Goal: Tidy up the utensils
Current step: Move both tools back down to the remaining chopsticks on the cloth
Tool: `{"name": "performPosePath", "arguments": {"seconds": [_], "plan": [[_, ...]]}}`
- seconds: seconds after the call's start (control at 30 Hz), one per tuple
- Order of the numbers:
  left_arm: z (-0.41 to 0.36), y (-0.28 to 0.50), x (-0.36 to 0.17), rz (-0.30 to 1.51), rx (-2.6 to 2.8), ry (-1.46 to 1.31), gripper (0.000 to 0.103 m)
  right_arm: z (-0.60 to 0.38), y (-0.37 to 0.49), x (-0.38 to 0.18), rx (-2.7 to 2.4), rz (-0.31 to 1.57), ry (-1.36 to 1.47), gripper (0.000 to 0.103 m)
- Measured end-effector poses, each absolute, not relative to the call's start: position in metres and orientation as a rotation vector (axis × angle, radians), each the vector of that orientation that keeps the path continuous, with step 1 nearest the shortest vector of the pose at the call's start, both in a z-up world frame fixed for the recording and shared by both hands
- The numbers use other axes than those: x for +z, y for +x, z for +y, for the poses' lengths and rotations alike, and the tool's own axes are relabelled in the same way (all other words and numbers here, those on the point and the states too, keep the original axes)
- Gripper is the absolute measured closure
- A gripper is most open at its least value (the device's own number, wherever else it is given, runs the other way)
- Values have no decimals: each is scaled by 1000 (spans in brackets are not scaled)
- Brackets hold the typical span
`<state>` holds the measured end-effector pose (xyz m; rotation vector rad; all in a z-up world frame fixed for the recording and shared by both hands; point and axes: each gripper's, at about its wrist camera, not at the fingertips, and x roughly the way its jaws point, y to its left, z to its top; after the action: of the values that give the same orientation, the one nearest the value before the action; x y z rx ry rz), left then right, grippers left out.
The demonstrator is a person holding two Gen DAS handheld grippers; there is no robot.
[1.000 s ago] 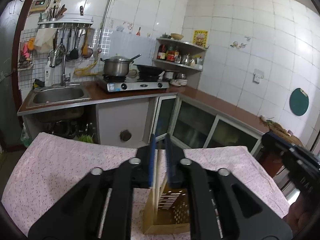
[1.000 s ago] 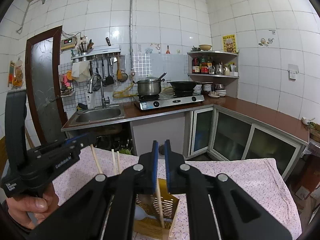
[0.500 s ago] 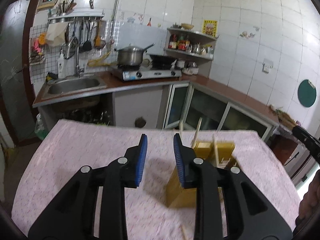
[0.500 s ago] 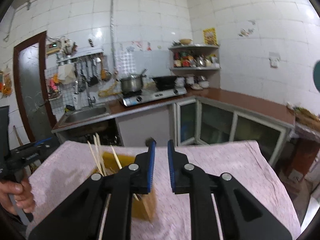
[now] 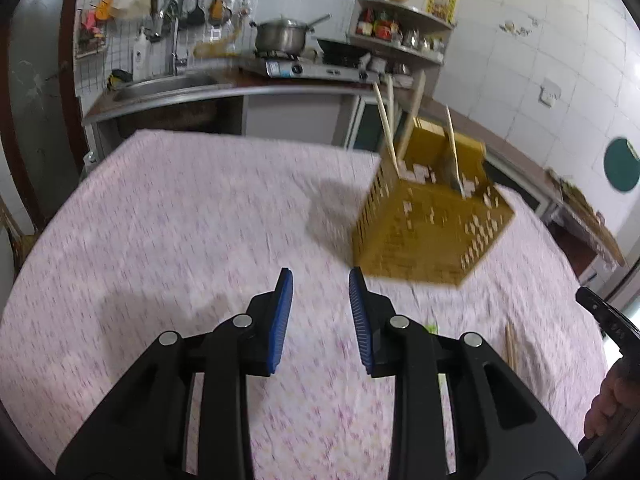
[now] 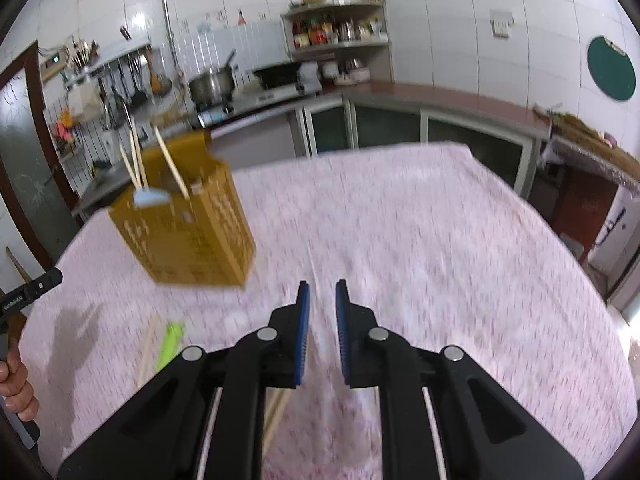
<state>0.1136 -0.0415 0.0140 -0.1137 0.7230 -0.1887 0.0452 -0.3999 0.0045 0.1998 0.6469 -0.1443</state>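
A: Utensils: chopsticks (image 5: pixel 412 120) standing tilted in holder (image 5: pixel 432 224), ahead and right of left gripper (image 5: pixel 320 276). Well apart from its blue pads (image 5: pixel 280 320).

B: From right gripper (image 6: pixel 320 292), same holder (image 6: pixel 188 232) ahead and left. Chopsticks (image 6: pixel 136 160) leaning out the top; pale blue spoon bowl (image 6: pixel 150 197) showing at the rim.

A: Left jaws?

B: Spread wide, gripping nothing. Only pink cloth (image 5: pixel 180 220) between pads.

A: Right jaws?

B: Narrow gap, nothing clamped. Cloth (image 6: pixel 420 240) visible through the gap.

A: Anything loose on the cloth?

B: Green piece (image 6: pixel 170 344) lying flat, near and left of right gripper. Loose chopsticks (image 6: pixel 146 346) just beside it, further left. More sticks (image 6: pixel 276 412) passing under right gripper body.

A: Seen from left side?

B: Stick end (image 5: pixel 510 344) lying on cloth, near and right of left gripper. Green speck (image 5: pixel 430 327) just behind right finger; too blurred to name.

A: Hands?

B: Right hand (image 5: pixel 612 404) at far right edge of left view. Left hand (image 6: pixel 16 388) at far left edge of right view, wrapped on a black grip.

A: Beyond the cloth?

B: Pot (image 6: pixel 212 84) on stove (image 5: pixel 312 68), sink (image 5: pixel 168 84), shelf (image 6: pixel 340 36) with bottles.
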Motion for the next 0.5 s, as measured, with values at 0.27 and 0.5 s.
{"name": "performPosePath", "arguments": {"seconds": [0.27,0.5], "plan": [[-63,106,-20,810,-224,-92,75,-381,42,-30,-126,738,194,89],[-79,108,-34,853,-247,-78,75,-370,52,-51,-115,803,196,89]]}}
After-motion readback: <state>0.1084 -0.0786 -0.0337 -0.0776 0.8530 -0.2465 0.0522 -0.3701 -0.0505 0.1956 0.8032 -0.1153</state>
